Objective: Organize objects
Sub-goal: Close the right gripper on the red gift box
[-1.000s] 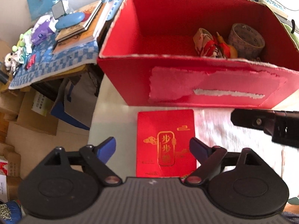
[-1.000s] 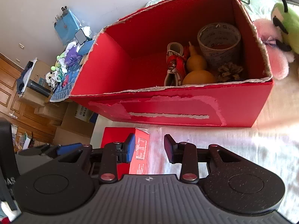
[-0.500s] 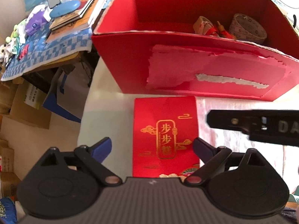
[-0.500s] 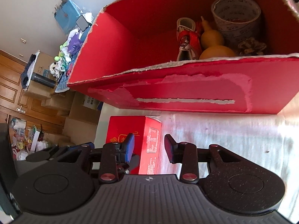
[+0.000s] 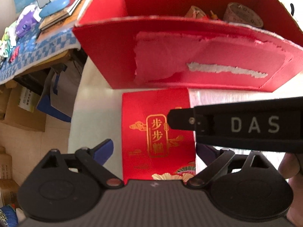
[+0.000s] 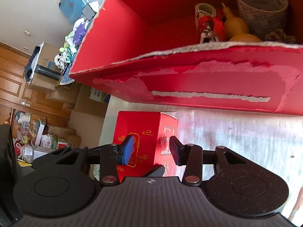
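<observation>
Small red box (image 5: pixel 157 132) with gold characters 步步 is seen lying on the white-covered worktop (image 6: pixel 236 136), just before the large red carton (image 5: pixel 189 64). Left gripper (image 5: pixel 157 149) jaws are held wide astride it, untouching. Right gripper (image 6: pixel 151 149), marked "DAS", has just been opening; its jaws bracket the box's edge, not gripping.

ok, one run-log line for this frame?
phase: approach | target: flat red gift box with gold print | right gripper: opening, straddling box edge, no contact | left gripper: open over box

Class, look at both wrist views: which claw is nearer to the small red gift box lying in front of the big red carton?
Right. The right claw straddles the gift box at its right edge, open. The left claw hangs above it, open wider.
</observation>
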The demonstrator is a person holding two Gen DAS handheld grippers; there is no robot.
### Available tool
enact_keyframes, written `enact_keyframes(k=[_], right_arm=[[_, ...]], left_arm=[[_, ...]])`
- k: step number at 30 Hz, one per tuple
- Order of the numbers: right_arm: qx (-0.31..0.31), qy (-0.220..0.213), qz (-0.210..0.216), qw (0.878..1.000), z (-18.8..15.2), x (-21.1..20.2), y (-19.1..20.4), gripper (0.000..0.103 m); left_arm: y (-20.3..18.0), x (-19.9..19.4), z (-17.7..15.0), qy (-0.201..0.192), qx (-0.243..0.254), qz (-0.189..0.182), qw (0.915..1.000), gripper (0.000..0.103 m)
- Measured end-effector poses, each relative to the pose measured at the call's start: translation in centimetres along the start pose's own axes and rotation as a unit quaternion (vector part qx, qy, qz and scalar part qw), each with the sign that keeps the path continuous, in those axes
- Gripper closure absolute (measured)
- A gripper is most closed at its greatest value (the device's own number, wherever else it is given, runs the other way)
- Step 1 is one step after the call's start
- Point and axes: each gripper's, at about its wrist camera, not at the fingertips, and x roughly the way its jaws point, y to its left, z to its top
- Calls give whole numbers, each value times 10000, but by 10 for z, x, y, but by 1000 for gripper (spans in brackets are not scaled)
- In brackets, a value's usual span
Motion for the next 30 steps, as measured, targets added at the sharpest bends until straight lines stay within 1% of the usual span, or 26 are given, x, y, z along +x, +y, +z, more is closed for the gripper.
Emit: enact_keyframes(k=[5,7,14,27,30], right_arm=[[12,142,-4,9999,0,8,-1,57],[1,191,11,9998,-1,10,-1,57],[5,271,17,9996,-2,11,-5,52],[35,334,21,9994,-5,4,-9,52],[50,356,4,9994,-5,1,-11,52]], left_arm=[[1,5,-1,105,-37,-112,9999,14],[1,8,-1,160,-26,-137,9998,18],[1,13,-1,226,-4,-168,9996,19],[-4,11,-2,250,84,-163,9995,23],[-6,11,0,293,63,-235,9993,24]])
